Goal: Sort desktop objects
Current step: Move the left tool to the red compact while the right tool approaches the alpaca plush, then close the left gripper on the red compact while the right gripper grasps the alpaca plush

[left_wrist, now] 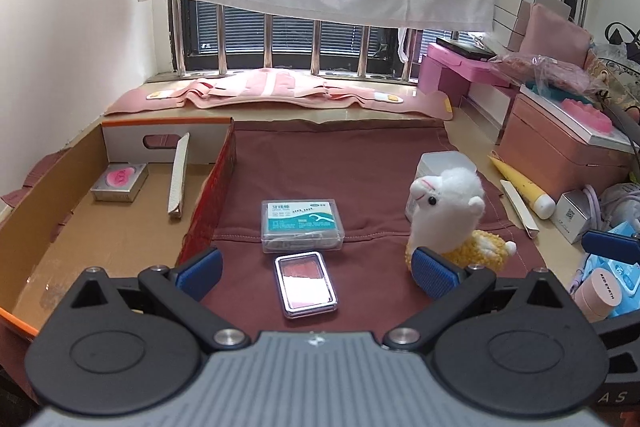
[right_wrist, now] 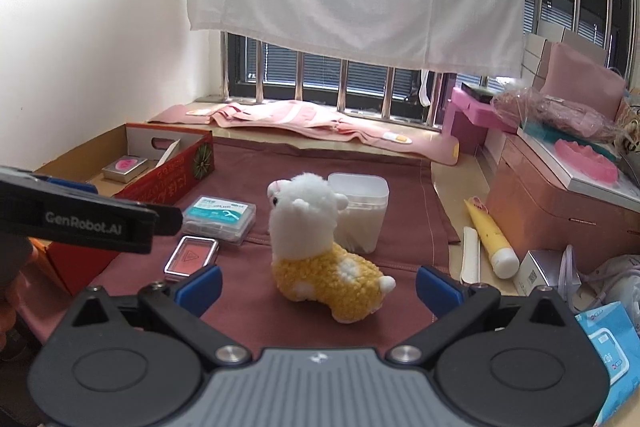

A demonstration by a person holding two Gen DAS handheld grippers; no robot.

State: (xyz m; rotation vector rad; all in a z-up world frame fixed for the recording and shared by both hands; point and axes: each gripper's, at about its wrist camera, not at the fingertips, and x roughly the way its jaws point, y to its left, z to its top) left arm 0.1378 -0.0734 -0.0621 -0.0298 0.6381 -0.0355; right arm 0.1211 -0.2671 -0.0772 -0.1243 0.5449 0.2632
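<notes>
My left gripper [left_wrist: 318, 269] is open and empty, its fingers either side of a small silver-framed mirror case [left_wrist: 306, 285] lying flat on the maroon cloth [left_wrist: 340, 163]. Beyond it lies a clear floss-pick box [left_wrist: 302, 225]. My right gripper [right_wrist: 318, 285] is open and empty, just in front of a white and yellow plush alpaca [right_wrist: 320, 251], which also shows in the left wrist view [left_wrist: 448, 217]. The mirror case [right_wrist: 192, 257] and floss box [right_wrist: 220, 217] show left of the alpaca. A cardboard box [left_wrist: 48, 227] at the left holds a small tin [left_wrist: 118, 183] and a nail file [left_wrist: 178, 179].
A translucent tub [right_wrist: 362, 215] stands behind the alpaca. A yellow tube [right_wrist: 490, 237] and a white stick [right_wrist: 471, 255] lie off the cloth's right edge. Pink boxes [right_wrist: 560, 203] and clutter fill the right side. The left gripper's body [right_wrist: 80, 217] crosses the right view's left.
</notes>
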